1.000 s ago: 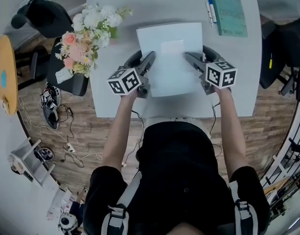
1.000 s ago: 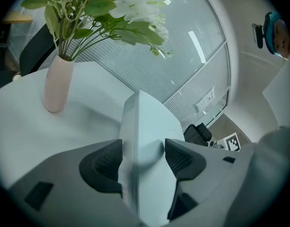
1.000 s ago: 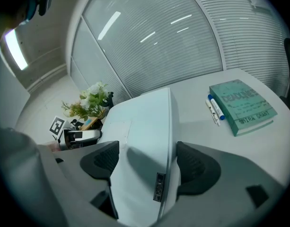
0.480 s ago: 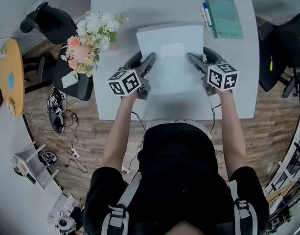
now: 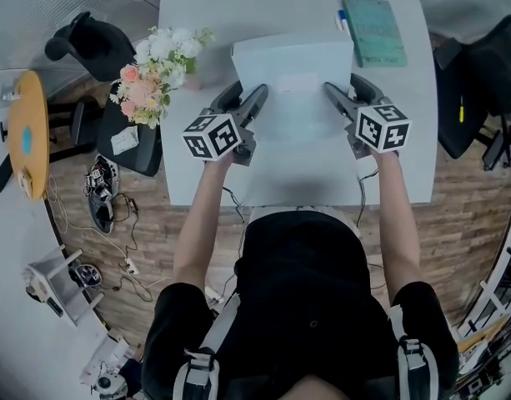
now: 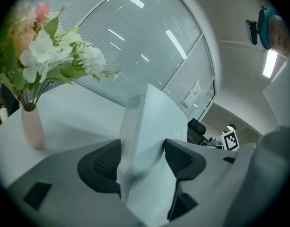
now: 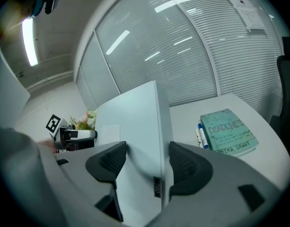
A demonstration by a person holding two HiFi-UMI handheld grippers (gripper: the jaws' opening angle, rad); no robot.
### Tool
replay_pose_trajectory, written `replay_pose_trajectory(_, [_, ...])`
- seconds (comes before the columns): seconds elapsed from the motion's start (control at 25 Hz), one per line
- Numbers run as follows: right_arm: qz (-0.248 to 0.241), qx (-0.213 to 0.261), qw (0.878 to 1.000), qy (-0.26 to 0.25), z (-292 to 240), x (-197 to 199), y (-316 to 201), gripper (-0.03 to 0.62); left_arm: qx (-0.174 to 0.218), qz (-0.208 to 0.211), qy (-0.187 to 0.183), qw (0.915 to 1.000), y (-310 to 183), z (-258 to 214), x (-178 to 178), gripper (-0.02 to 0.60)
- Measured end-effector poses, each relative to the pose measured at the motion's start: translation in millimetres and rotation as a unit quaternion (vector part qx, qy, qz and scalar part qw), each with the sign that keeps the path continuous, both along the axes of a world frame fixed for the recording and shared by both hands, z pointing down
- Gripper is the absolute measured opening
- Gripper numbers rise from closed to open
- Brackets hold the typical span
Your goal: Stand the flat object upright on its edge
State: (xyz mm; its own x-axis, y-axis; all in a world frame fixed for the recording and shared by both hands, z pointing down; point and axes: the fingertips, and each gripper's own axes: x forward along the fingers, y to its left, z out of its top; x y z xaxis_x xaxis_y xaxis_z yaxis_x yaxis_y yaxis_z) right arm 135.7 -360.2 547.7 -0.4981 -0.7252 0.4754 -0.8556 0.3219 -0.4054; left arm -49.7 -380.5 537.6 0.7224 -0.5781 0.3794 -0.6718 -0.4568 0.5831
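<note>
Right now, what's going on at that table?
A person holds a gripper in each hand, and both clamp the flat white box. The left gripper is on its left side. The right gripper is on its right, and its jaws have just been closing onto it. The box is tilted up from the table, not yet upright on its edge.
</note>
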Motion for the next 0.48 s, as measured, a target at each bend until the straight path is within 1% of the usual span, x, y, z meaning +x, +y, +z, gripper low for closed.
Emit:
replay_pose_trajectory(0.24, [-0.005, 0.023, 1.0, 0.019, -20.9, 13.6, 3.7, 0.282, 0.027, 0.023, -0.022, 0.9991, 5.1, -19.1, 14.5, 0.284])
replay_pose_trajectory(0.48, [-0.01, 0.036, 0.999, 0.033, -33.5, 20.7, 3.3, 0.282, 0.038, 0.047, -0.043, 0.9972, 4.0, -31.4, 22.7, 0.284])
